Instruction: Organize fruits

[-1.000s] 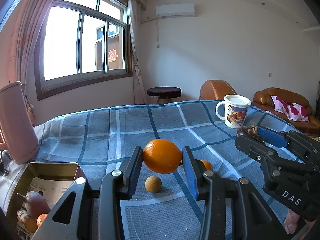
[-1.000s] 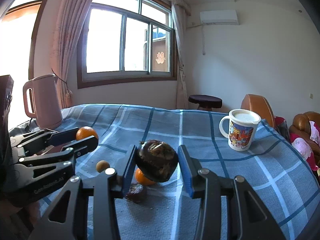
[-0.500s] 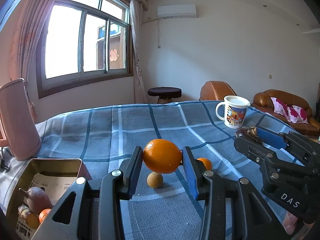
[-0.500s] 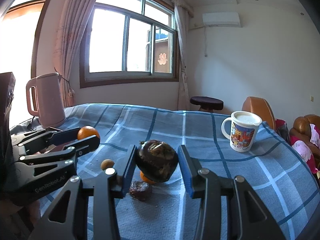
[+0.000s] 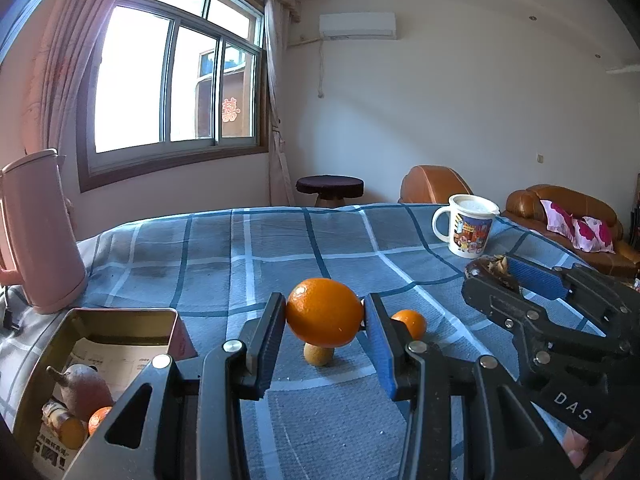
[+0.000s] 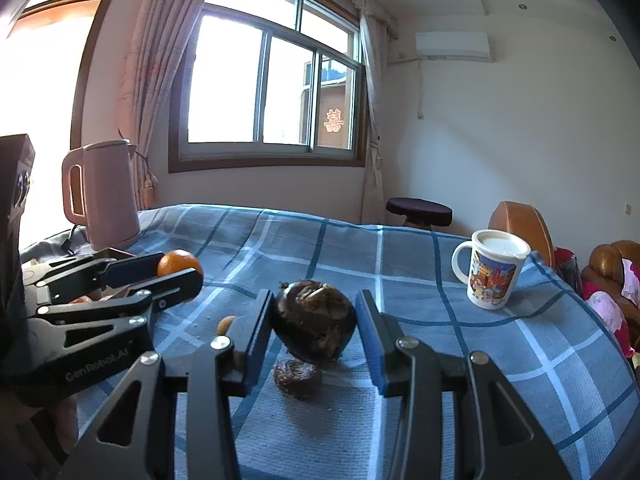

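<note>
The left tool [image 5: 325, 326] is clamping a large orange [image 5: 324, 313] between its two pads, lifted clear of the blue checked tabletop [image 5: 280, 248]. The right tool [image 6: 316, 332] is gripping a dark, round fruit [image 6: 314, 321] with a dry brown crown, likewise held in the air, its jaws set only as wide as the fruit.

Under the left tool, a small tan fruit [image 5: 318, 354] is lying on the cloth, with a small orange [image 5: 409, 323] just to its right; a shrivelled dark fruit [image 6: 297, 378] is sitting beneath the right tool. At the near left, an open metal tin [image 5: 120, 314] is already holding a pear-like fruit and some small orange ones on a sheet of paper. A pink kettle [image 5: 38, 232] is standing behind the tin, and a printed mug [image 5: 466, 230] at the far right.

The tin looks to be the goal, so the step in hand is probably carrying both fruits there. Doing it well likely means swinging the left tool over the tin first, lowering the orange onto a free patch of paper before letting go so it does not roll or bruise, and keeping the right tool back until the left is out of the way, since the tin is narrow.
</note>
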